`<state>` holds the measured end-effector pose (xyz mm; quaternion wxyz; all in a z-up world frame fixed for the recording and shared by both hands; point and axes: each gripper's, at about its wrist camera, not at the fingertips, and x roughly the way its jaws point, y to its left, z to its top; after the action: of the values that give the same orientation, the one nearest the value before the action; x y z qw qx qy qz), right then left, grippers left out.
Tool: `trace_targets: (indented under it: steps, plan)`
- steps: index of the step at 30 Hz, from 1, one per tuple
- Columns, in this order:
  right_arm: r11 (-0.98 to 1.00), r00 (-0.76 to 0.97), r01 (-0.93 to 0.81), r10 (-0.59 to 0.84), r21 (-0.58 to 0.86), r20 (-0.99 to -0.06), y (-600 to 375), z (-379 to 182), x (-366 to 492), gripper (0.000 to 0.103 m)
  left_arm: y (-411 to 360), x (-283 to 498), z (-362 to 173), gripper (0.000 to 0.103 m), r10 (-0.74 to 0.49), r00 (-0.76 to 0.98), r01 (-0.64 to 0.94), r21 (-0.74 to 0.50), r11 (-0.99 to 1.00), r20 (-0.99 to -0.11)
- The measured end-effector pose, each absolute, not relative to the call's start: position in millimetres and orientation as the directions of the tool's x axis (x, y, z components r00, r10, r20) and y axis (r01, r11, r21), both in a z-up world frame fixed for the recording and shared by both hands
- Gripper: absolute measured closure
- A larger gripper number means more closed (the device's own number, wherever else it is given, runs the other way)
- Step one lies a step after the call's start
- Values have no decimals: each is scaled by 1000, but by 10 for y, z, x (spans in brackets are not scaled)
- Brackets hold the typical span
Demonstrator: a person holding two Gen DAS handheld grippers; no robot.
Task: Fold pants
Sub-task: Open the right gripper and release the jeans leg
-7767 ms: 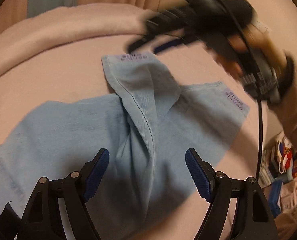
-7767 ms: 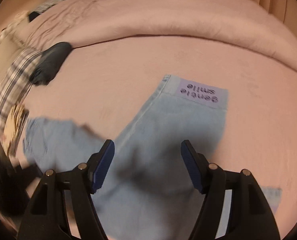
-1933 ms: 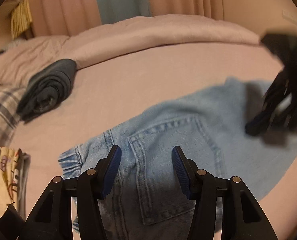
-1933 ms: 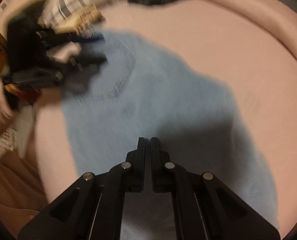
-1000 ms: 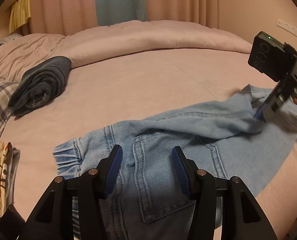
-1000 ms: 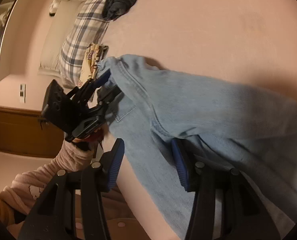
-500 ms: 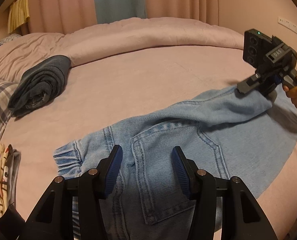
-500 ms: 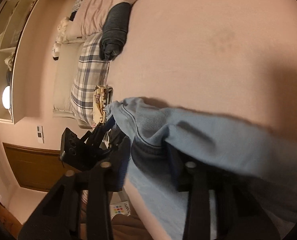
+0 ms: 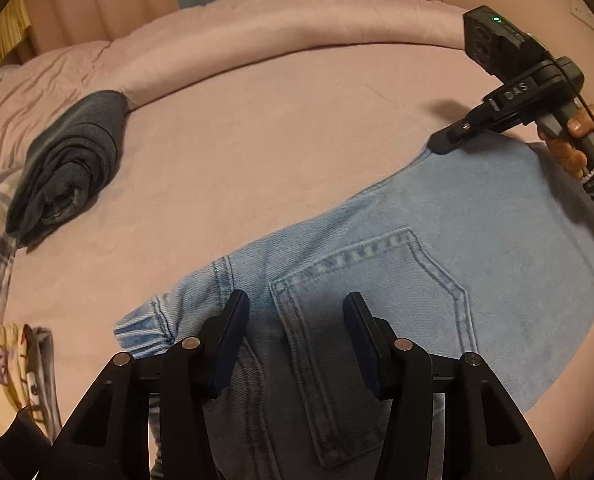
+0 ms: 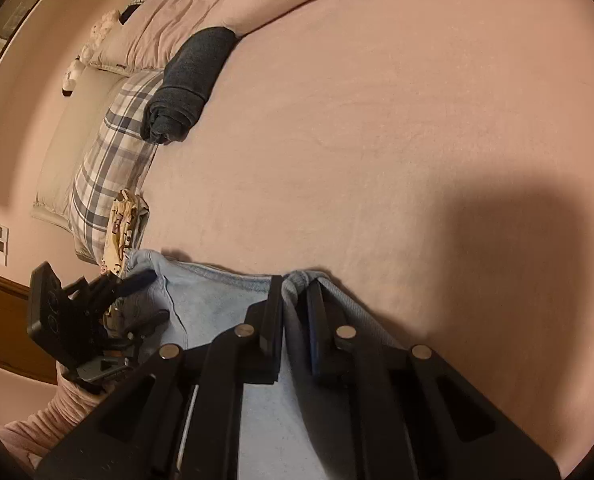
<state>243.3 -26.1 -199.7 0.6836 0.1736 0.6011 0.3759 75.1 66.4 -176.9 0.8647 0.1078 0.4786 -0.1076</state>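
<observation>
Light denim pants [image 9: 437, 280] spread on pink bed [image 9: 277, 128]; right tool [image 10: 295, 300] clamped on fabric edge, left tool [image 9: 297, 320] spread wide above pocket.

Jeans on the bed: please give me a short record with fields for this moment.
garment: jeans, light blue, flat on the bed, back pocket up
left gripper: open, over the waistband, holding nothing
right gripper: fingers shut on a fold of the jeans
other items: rolled dark garment by the plaid pillow
</observation>
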Motion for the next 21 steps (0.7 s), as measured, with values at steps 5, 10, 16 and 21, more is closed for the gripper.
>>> trace_targets:
  steps: [5,10,16,21]
  plan:
    - [669,12,-307,713,676,-701,-416,-1857,2493,85,727,688,-1534,51,-91,525,262,59,963,-846]
    - [682,139,-296,724,669,-676,-758,-1511,2454,83,503,849,-1239,49,-177,575,311,13,950,-799]
    - [749,146,-403,620,526,-771,-877,-1279,2088,83,-383,1309,-1474,49,-350,449,493,-99,865,-822]
    - [786,193,-388,579,481,-792,-1127,-1301,1701,83,-951,1564,-1823,49,-309,414,523,-54,851,-856]
